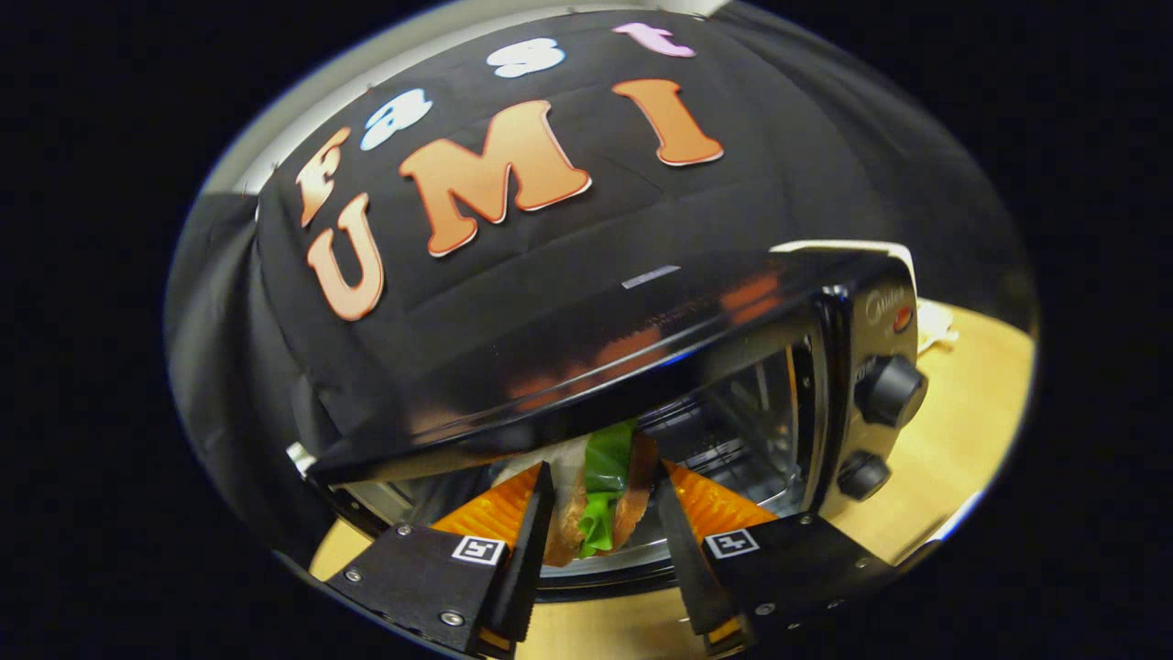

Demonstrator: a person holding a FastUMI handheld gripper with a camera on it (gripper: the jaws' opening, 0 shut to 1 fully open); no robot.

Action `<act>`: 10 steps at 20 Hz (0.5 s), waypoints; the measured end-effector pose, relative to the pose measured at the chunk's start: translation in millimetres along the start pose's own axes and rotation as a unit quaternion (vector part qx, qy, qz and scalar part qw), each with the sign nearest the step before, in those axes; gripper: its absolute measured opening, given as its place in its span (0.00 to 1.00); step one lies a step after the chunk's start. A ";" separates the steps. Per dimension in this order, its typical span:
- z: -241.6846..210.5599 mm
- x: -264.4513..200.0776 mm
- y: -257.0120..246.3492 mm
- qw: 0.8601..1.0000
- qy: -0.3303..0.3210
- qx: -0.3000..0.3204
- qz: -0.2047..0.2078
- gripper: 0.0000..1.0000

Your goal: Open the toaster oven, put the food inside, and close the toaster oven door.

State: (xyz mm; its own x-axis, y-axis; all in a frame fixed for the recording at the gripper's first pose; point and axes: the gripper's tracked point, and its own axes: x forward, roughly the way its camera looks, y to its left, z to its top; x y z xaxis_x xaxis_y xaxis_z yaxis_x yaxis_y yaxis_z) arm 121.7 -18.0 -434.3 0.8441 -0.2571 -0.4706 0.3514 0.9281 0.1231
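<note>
Sandwich [600, 495] upright between the gripper [605, 500] fingers, at the toaster oven [641, 367] mouth | fingers closed on its bread sides, lettuce showing | oven on wooden table [962, 431], knobs [889, 390] right

Dim, strongly warped fisheye scene, orange glare on the glossy toaster oven [641, 357] top, soft edges.

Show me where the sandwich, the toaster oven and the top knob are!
sandwich [600, 495]: gripper view, on its green lettuce, between the fingers.
toaster oven [586, 353]: gripper view, on its shiny black top.
top knob [891, 390]: gripper view, on the knob's face, above the lower one.
</note>
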 end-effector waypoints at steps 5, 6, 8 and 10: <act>11.6 -22.7 -2.1 0.993 -0.017 -0.116 0.005 0.68; 11.2 -30.9 -0.5 0.992 -0.015 -0.129 0.013 0.69; 6.6 -49.2 0.1 0.988 -0.005 -0.154 0.028 0.71; 1.7 -70.5 3.3 0.983 0.006 -0.177 0.044 0.75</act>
State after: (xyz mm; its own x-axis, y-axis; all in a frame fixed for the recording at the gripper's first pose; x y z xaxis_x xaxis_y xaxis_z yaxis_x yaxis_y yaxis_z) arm 64.0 2.7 -399.3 0.8591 -0.1695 -0.4829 0.1118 0.9829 -0.1461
